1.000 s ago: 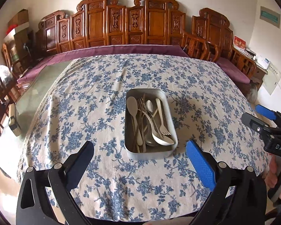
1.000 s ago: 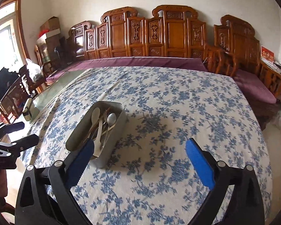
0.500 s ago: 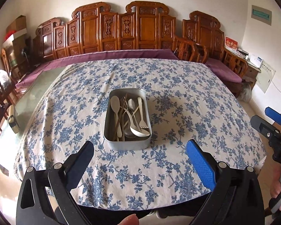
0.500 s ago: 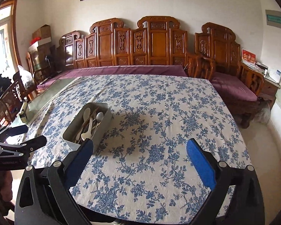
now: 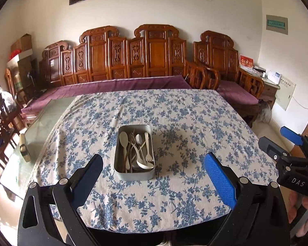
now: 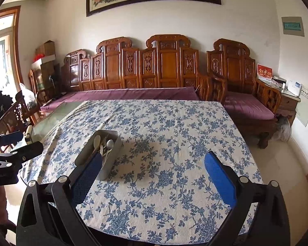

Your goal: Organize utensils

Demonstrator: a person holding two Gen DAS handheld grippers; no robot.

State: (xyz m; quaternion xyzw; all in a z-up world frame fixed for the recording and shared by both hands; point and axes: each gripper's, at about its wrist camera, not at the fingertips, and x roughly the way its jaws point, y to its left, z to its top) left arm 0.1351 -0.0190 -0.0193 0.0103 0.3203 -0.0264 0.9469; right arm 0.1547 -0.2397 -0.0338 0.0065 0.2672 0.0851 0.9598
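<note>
Both the left gripper and right gripper hang with jaws spread, empty — the grey metal tin of pale utensils sits at twelve o'clock on the blue-flowered tablecloth.

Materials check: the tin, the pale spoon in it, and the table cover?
Tin: looks like metal with a dull grey matte finish, thin walls and rounded corners. Pale spoon: cream and non-reflective, likely plastic or a fibre composite; I can't tell which. Table cover: woven cloth with a blue floral print, creased and draping over the table edge.
</note>
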